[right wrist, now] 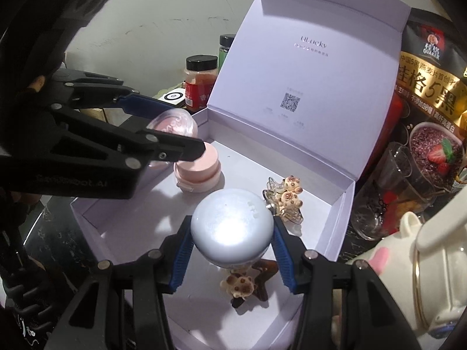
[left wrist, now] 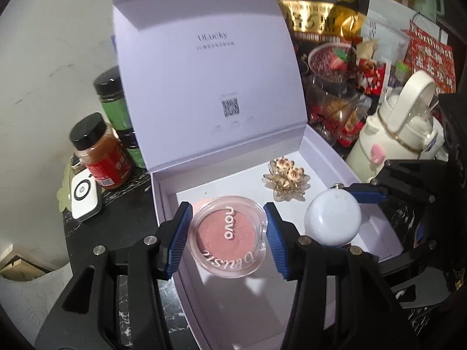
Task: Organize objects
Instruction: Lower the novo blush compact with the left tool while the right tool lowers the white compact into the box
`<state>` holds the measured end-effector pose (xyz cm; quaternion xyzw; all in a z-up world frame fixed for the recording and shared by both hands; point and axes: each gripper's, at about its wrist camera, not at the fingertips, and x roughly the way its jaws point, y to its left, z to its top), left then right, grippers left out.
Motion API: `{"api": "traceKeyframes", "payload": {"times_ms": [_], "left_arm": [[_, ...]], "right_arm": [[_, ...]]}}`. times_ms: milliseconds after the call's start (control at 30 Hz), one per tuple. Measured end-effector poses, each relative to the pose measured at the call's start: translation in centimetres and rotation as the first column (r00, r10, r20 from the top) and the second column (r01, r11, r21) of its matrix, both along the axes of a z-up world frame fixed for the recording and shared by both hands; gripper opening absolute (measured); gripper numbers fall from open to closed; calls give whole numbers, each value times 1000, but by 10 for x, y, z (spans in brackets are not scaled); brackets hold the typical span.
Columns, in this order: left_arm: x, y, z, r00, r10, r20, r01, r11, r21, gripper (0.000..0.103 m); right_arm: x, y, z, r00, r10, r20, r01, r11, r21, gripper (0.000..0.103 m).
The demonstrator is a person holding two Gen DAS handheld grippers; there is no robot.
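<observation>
A white box (left wrist: 315, 148) stands open on the dark table, lid upright. My left gripper (left wrist: 227, 234) is shut on a round pink blush compact (left wrist: 227, 237), held above the box's front left part. In the right wrist view that left gripper (right wrist: 181, 128) holds the blush compact (right wrist: 173, 124) over a pink puff case (right wrist: 198, 169) lying in the box (right wrist: 344, 227). My right gripper (right wrist: 233, 250) is shut on a white round compact (right wrist: 233, 224), held over the box floor; the left wrist view shows this compact (left wrist: 332, 218) too. A clear bear hair clip (right wrist: 284, 201) and a brown star clip (right wrist: 248, 283) lie inside.
Two spice jars (left wrist: 99, 151) and a small white device (left wrist: 84, 198) stand left of the box. At the right are a cream bottle with a handle (left wrist: 394, 140), a glass cup (right wrist: 388, 192) and a black-and-gold oat bag (right wrist: 429, 87). A wall lies behind.
</observation>
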<state>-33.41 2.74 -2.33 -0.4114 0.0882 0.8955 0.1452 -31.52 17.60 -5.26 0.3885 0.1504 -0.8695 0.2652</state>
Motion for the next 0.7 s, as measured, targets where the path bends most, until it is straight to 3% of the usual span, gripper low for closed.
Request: {"api": "traceKeyframes", "payload": {"times_ms": [700], "left_arm": [[-29,-4,-27,999,-10,50,10,1000,17,48]], "right_arm": [[-31,-13,-21,997,-44,58,42,999,34,53]]}}
